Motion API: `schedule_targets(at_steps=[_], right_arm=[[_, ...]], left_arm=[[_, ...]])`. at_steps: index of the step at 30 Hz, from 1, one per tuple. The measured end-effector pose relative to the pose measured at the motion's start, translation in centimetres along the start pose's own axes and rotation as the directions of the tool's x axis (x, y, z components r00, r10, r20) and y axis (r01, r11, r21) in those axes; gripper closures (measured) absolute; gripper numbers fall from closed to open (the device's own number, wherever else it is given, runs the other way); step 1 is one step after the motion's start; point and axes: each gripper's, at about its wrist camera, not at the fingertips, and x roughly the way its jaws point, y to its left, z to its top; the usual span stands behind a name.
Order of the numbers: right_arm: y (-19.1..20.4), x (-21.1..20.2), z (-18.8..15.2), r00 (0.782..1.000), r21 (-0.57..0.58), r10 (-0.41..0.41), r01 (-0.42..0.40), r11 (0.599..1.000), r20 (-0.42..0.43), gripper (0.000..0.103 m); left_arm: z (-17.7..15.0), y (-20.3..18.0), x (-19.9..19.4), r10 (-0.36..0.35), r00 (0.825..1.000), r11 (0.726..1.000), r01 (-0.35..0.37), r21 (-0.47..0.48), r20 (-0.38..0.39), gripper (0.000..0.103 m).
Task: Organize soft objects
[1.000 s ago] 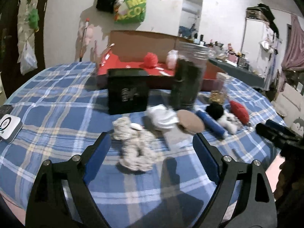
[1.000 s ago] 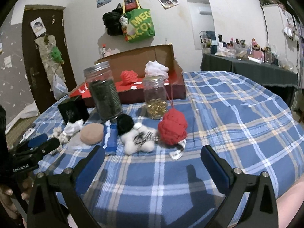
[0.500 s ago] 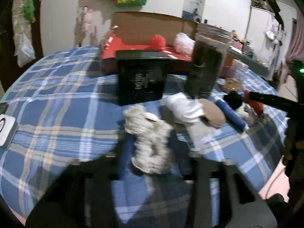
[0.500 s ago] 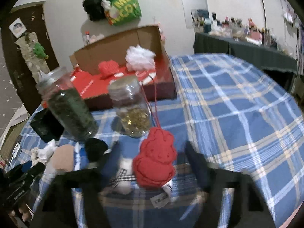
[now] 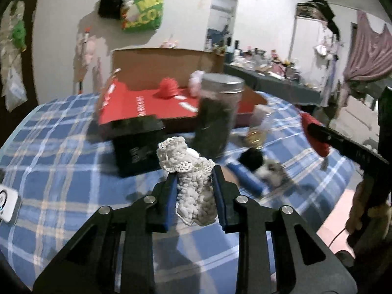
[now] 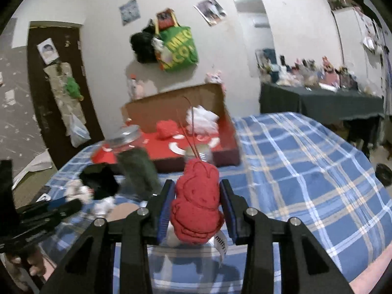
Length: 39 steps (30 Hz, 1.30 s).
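The left gripper [image 5: 194, 193] has just squeezed its jaws onto the white knitted toy [image 5: 189, 178], and the right gripper [image 6: 196, 205] onto the red knitted toy [image 6: 196, 208], likely to carry both to the far red cardboard box [image 6: 227, 152].

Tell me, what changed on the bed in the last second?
Both claws have just been closing: the left claw gripped the white crochet toy and the right claw the red plush, lifting both. The jars, black box and open red box stayed put.
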Motion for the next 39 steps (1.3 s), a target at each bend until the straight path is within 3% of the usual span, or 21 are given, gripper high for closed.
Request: schedule_targets(at_steps=[7,19,25,39], right_arm=[[3.4,1.7,-1.2,0.996,-0.06,0.083,-0.086,0.995,-0.044,0.063],[3.8,2.4,-1.7,0.991,-0.068,0.115,-0.12,0.99,-0.067,0.063],[2.4,2.3,-1.5,0.996,-0.051,0.071,-0.075,0.996,-0.061,0.063],[-2.7,3.3,0.4,0.995,-0.03,-0.072,0.07,0.997,-0.071,0.063]], left_arm=[[0.6,-2.5,1.3,-0.088,0.996,0.996,0.088,0.019,-0.014,0.077],[0.7,-2.9,2.1,-0.101,0.994,0.995,0.102,0.024,-0.034,0.077],[0.8,-1.5,1.9,-0.063,0.997,0.998,0.064,0.01,-0.038,0.077],[1.7,6.6,-0.2,0.102,0.993,0.993,-0.105,-0.048,-0.054,0.078]])
